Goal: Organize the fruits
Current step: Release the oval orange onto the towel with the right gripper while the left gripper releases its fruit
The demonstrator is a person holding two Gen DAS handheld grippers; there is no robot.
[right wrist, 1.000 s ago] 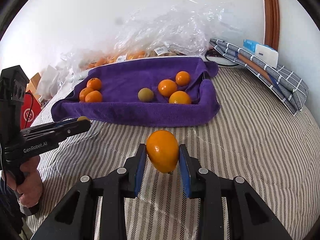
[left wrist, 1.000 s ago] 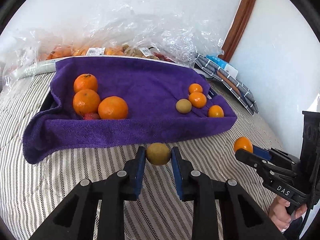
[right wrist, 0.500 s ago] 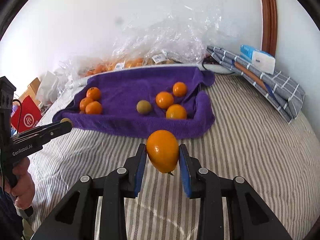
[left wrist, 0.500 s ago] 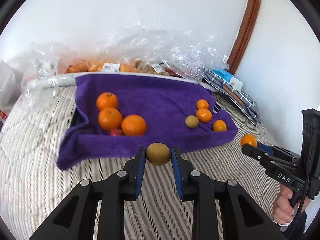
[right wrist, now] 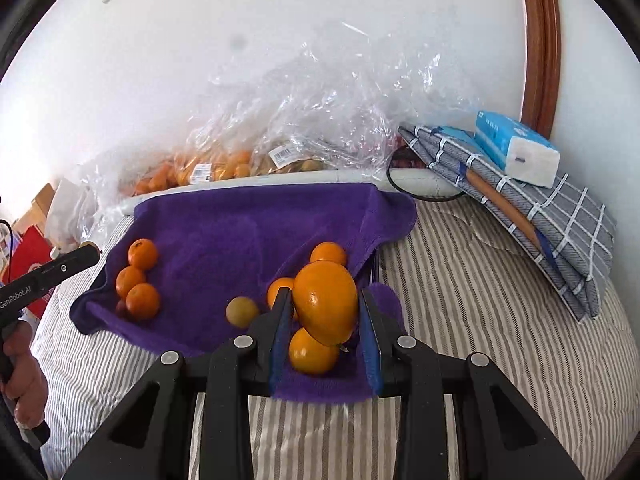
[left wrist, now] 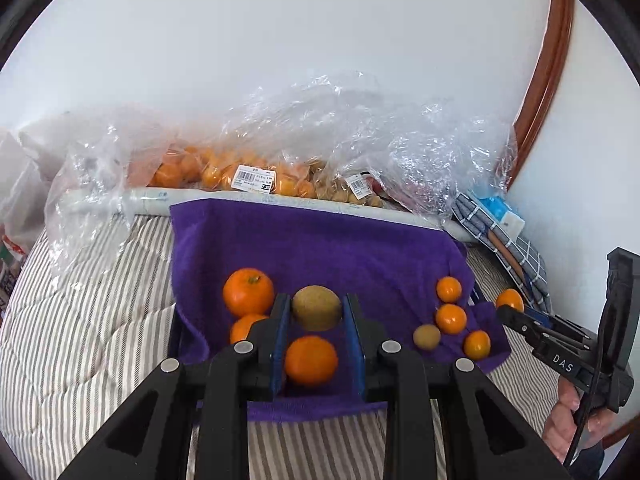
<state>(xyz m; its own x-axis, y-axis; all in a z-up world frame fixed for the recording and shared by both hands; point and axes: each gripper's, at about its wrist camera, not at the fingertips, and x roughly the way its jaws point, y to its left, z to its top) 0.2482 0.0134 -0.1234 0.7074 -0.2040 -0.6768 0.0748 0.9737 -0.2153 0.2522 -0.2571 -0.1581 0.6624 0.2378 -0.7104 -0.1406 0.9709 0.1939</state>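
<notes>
We see the left gripper (left wrist: 316,314) clamped on a fuzzy oval kiwi (left wrist: 317,307) and the right gripper (right wrist: 325,314) clamped on a smooth orange (right wrist: 325,302). Both hang over the plush purple towel (left wrist: 320,248), which holds round oranges and one kiwi.

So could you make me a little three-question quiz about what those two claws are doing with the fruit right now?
1. True or false: the left claw is shut on a kiwi.
2. Which fruit does the right claw hold? A) a red apple B) an orange C) a banana
3. Fill in: both claws hang over the ______ towel.

Key: 1 true; 2 B; 3 purple. On that towel, big oranges sit on the left side, and smaller ones with another kiwi sit on the right.
</notes>
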